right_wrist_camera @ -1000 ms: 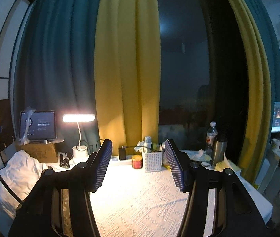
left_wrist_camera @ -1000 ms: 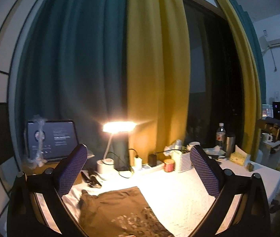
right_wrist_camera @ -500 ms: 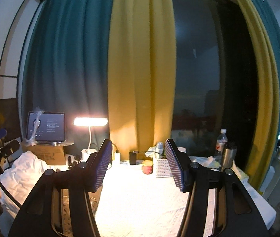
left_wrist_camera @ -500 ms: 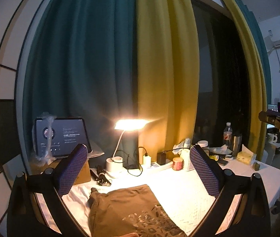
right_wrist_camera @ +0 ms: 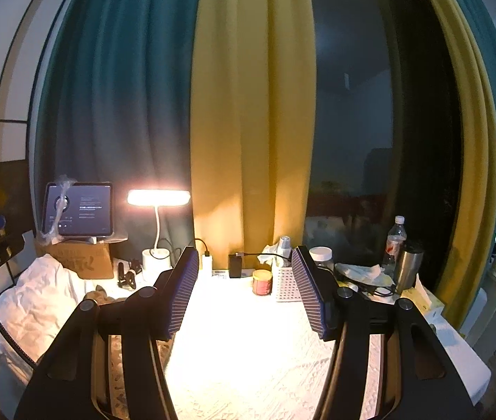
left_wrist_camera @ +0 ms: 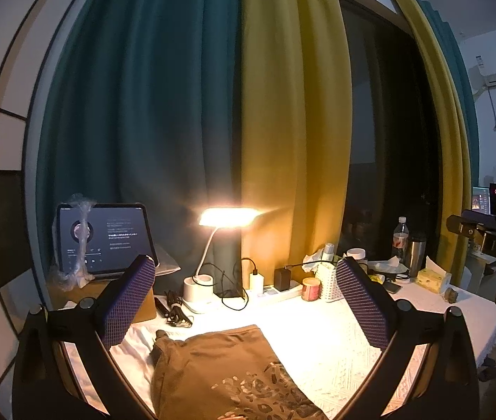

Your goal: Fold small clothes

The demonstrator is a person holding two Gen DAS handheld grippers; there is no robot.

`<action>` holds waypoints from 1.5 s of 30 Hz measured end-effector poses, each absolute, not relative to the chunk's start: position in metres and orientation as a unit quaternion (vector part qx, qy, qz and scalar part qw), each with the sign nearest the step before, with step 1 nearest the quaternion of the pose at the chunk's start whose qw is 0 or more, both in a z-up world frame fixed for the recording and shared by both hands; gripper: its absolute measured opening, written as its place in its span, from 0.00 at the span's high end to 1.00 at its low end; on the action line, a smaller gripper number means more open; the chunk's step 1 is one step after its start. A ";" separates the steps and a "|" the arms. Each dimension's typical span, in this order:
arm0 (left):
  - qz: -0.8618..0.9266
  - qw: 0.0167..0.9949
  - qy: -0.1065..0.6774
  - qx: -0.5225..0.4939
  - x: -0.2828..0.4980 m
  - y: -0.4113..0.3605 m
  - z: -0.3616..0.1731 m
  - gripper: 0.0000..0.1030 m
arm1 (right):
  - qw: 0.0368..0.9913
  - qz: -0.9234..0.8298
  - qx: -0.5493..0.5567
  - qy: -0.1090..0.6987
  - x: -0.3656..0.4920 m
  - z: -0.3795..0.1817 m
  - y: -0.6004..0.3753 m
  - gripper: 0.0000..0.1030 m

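Left wrist: left gripper (left_wrist_camera: 248, 301) spread wide, empty, above the brown garment (left_wrist_camera: 226, 374) lying flat on the white tablecloth (left_wrist_camera: 335, 343), in front of the lit desk lamp (left_wrist_camera: 228, 217)

Right wrist: right gripper (right_wrist_camera: 246, 292) spread, nothing between pads, over bare cloth right of the lamp (right_wrist_camera: 158, 197); garment mostly hidden behind the left finger

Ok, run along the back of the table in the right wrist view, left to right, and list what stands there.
Tablet → cardboard box → lamp base → white charger → black adapter → red jar → white perforated basket → plastic bottle → steel tumbler.
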State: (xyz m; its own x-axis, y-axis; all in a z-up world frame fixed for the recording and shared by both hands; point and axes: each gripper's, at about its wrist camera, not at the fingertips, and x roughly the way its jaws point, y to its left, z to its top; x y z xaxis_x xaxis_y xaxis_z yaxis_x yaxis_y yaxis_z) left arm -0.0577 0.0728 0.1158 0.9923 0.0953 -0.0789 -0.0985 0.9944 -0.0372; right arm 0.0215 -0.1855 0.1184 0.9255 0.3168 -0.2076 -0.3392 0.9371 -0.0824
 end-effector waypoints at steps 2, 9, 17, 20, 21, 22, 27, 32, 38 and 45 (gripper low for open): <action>0.049 0.998 0.039 -0.021 -0.058 0.072 0.117 0.01 | 0.980 0.165 -0.056 0.095 0.021 0.119 -0.188 0.43; 0.045 0.998 0.038 -0.020 -0.058 0.069 0.118 0.01 | 0.981 0.161 -0.056 0.093 0.019 0.120 -0.190 0.43; 0.045 0.998 0.038 -0.020 -0.058 0.067 0.118 0.01 | 0.981 0.157 -0.056 0.098 0.019 0.118 -0.193 0.43; 0.042 0.998 0.039 -0.019 -0.059 0.065 0.119 0.01 | 0.981 0.157 -0.054 0.099 0.020 0.119 -0.196 0.43; 0.041 0.998 0.039 -0.018 -0.059 0.064 0.119 0.01 | 0.981 0.157 -0.054 0.099 0.020 0.118 -0.196 0.43; 0.040 0.998 0.039 -0.017 -0.059 0.063 0.119 0.01 | 0.981 0.157 -0.054 0.098 0.021 0.118 -0.197 0.43; 0.034 0.998 0.040 -0.017 -0.059 0.061 0.119 0.01 | 0.981 0.157 -0.055 0.099 0.019 0.118 -0.196 0.43; 0.037 0.999 0.037 -0.004 -0.059 0.058 0.119 0.01 | 0.981 0.156 -0.054 0.099 0.020 0.118 -0.197 0.43; 0.032 0.999 0.038 -0.005 -0.059 0.058 0.119 0.01 | 0.981 0.154 -0.053 0.101 0.019 0.116 -0.201 0.43; 0.034 0.999 0.036 0.004 -0.059 0.054 0.118 0.01 | 0.981 0.153 -0.053 0.104 0.022 0.113 -0.205 0.43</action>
State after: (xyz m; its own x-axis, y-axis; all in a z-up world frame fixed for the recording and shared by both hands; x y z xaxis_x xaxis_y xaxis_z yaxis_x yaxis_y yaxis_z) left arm -0.0591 0.0543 0.1183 0.9951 0.0677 -0.0724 -0.0671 0.9977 0.0106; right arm 0.0220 -0.2053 0.1134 0.9316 0.2897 -0.2196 -0.3115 0.9476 -0.0713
